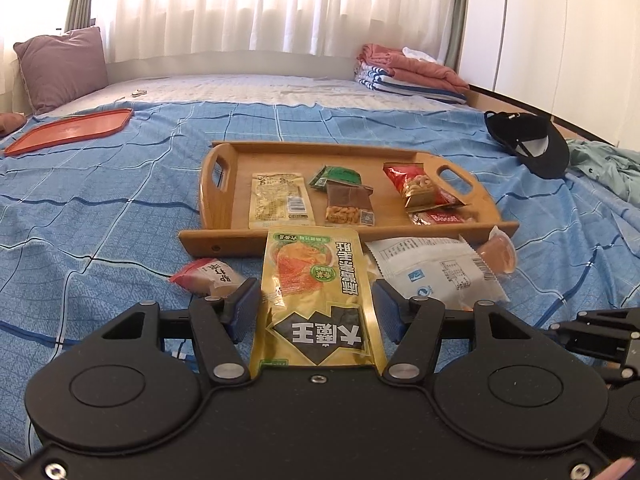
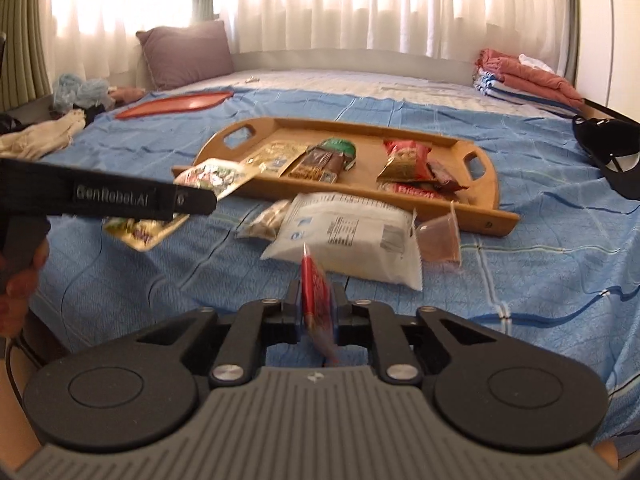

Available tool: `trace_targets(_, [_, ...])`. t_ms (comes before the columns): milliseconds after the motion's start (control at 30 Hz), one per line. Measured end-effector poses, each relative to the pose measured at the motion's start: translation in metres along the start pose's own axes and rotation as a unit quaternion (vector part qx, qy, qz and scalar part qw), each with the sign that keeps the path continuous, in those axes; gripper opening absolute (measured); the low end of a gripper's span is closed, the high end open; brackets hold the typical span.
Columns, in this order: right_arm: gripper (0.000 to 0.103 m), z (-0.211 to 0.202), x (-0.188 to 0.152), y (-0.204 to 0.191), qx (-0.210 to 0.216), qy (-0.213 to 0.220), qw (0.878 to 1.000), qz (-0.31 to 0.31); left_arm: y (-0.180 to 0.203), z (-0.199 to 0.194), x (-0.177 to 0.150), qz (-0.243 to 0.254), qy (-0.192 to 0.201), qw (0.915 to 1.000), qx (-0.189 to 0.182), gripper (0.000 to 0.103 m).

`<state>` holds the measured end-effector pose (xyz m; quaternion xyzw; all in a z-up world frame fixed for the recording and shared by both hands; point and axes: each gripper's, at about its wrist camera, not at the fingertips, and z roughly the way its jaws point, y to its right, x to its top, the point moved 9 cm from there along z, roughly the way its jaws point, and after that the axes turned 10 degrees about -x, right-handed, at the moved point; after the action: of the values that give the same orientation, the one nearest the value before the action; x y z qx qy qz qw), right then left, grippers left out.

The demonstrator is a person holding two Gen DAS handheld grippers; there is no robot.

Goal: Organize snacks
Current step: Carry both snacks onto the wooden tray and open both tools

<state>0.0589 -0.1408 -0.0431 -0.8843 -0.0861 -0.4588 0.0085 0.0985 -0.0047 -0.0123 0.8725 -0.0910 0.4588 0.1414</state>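
Left tool [image 1: 316, 304]: at lower centre of the left wrist view, pointing forward and down toward the tray [image 1: 224, 240]. Jaws about half open, both blue pads pressed on the edges of a yellow pouch [image 1: 316, 280], which is held flat and reaches forward over the tray's near rim. The pouch's near end is hidden under the tool body.

Right tool [image 2: 318, 304]: at lower centre of the right wrist view, also angled down. Jaws closed tight on a thin red packet [image 2: 316, 300] held edge-on; print blurred, unreadable.

In the right wrist view the left tool crosses the left edge as a dark bar, a hand [image 2: 20, 276] under it cut off by the frame; the pouch shows above and below the bar.

Bed [image 1: 100, 208]: tray at centre with several snack packs inside. A white bag [image 1: 432, 272], an orange packet [image 1: 500, 256] and a pink packet [image 1: 204, 276] lie in front of the tray; the white bag is partly hidden by the pouch.
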Motion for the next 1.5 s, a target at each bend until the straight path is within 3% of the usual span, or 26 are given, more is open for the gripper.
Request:
trace_targets(33, [0.044, 0.001, -0.002, -0.001, 0.003, -0.001, 1.0, -0.002, 0.0, 0.0, -0.001, 0.0, -0.001, 1.0, 0.001, 0.059])
trace_targets(67, [0.055, 0.0, -0.003, -0.003, 0.01, -0.002, 1.0, 0.0, -0.001, 0.0, -0.001, -0.001, -0.001, 1.0, 0.002, 0.059])
trace_targets(167, [0.062, -0.003, -0.005, -0.008, 0.034, -0.001, 0.999, 0.005, -0.004, 0.0, -0.004, -0.002, -0.004, 1.0, 0.005, 0.059])
trace_targets(300, [0.07, -0.002, -0.005, -0.01, 0.031, 0.001, 0.999, 0.008, -0.007, 0.001, -0.006, -0.006, -0.005, 0.9999, 0.009, 0.059])
trace_targets(433, [0.071, 0.006, -0.003, 0.0, -0.014, -0.004, 1.0, 0.023, -0.009, 0.002, -0.006, -0.01, -0.005, 0.9999, 0.01, 0.059])
trace_targets(533, [0.069, 0.008, -0.003, -0.001, -0.002, -0.012, 0.999, 0.04, -0.01, 0.004, -0.006, -0.013, -0.006, 0.9998, 0.011, 0.059])
trace_targets(600, [0.057, 0.008, -0.004, -0.007, 0.004, -0.016, 0.999, 0.03, -0.01, 0.005, -0.006, -0.015, -0.007, 0.9998, 0.01, 0.059])
trace_targets(633, [0.04, 0.008, -0.005, -0.01, 0.003, -0.017, 1.0, 0.023, -0.01, 0.006, -0.006, -0.016, -0.007, 0.9998, 0.009, 0.059])
trace_targets(667, [0.039, 0.008, -0.005, -0.012, -0.002, -0.018, 1.0, 0.016, -0.01, 0.006, -0.006, -0.018, -0.007, 0.9998, 0.008, 0.059])
trace_targets(867, [0.038, -0.003, 0.005, -0.012, -0.01, 0.014, 0.999, 0.043, -0.012, 0.003, 0.008, -0.019, 0.008, 0.9998, 0.005, 0.059])
trace_targets(1133, [0.038, -0.011, 0.046, 0.003, -0.016, 0.057, 0.996, 0.067, -0.015, 0.008, 0.052, -0.002, 0.035, 0.9994, 0.005, 0.059])
trace_targets(1500, [0.038, 0.043, 0.102, 0.026, -0.05, 0.071, 0.992, 0.088, -0.043, 0.064, 0.106, -0.029, 0.025, 0.9991, 0.016, 0.059])
